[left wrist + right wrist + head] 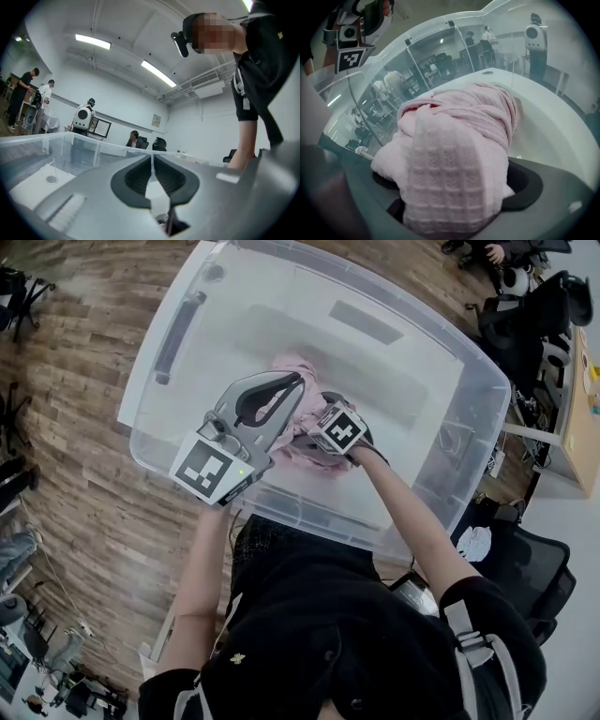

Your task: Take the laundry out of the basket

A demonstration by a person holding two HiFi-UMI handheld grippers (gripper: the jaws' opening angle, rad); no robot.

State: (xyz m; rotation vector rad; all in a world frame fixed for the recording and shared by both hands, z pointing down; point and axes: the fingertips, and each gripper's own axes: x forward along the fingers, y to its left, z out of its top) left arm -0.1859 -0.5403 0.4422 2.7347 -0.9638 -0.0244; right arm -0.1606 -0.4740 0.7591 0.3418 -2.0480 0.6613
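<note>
floor [84, 474]: wood-look planks, brownish, all round the setup
on the floor: black office chair [525, 568] off at the right
under the tub: some white surface [141, 390], only a thin strip peeks out along the left side, can't tell if it's a table or a lid
on that: big see-through plastic basket [469, 362], sitting flat
in the basket: one bunched-up pink waffle-knit towel [292, 371] lying on the bottom, near the middle

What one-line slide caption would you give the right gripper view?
Open right gripper straddles a pink waffle-knit cloth inside the clear plastic bin.
</note>
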